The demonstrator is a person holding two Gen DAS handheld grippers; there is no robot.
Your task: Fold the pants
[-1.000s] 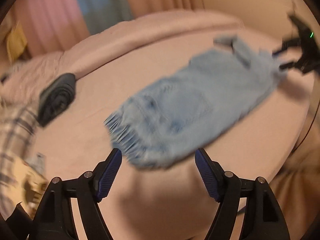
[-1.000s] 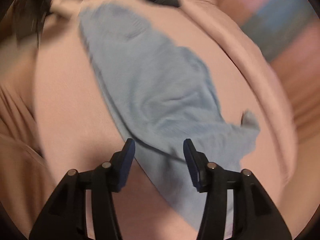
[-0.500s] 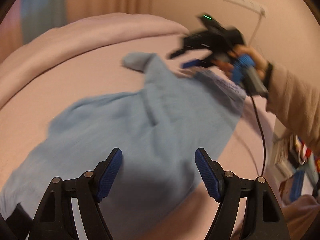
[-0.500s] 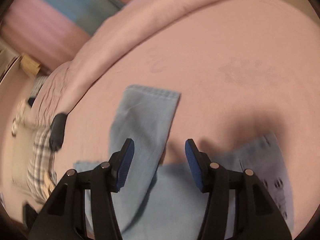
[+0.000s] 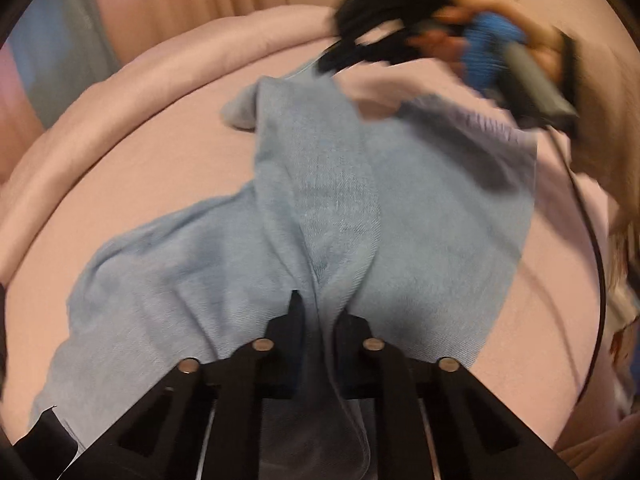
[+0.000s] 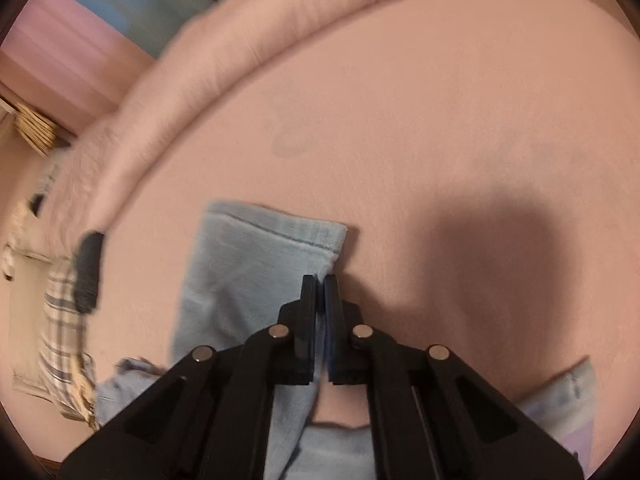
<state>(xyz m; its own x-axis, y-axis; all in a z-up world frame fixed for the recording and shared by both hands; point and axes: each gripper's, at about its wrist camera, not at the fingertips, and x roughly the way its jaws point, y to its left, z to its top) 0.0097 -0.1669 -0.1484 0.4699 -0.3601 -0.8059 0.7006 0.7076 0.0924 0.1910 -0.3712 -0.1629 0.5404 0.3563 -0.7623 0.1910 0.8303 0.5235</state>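
Light blue denim pants (image 5: 328,208) lie spread on a pink bed (image 5: 168,152). My left gripper (image 5: 320,312) is shut on a fold of the pants near their middle, where the cloth bunches between the fingers. My right gripper (image 6: 319,280) is shut on the edge of a pant leg (image 6: 248,264) just below its hemmed end. In the left wrist view the right gripper (image 5: 340,58) shows blurred at the far end of the pants, held by a hand. A second hem (image 6: 568,392) shows at the lower right of the right wrist view.
A rolled pink duvet (image 6: 248,52) runs along the far side of the bed. A dark folded garment (image 6: 88,272) and a plaid cloth (image 6: 60,340) lie at the left. Curtains (image 5: 60,48) hang behind. A black cable (image 5: 592,232) trails from the right gripper.
Both grippers were open half a second ago and have closed on the pants. The left gripper moved in over the middle of the pants; the right one came down onto the pant leg.
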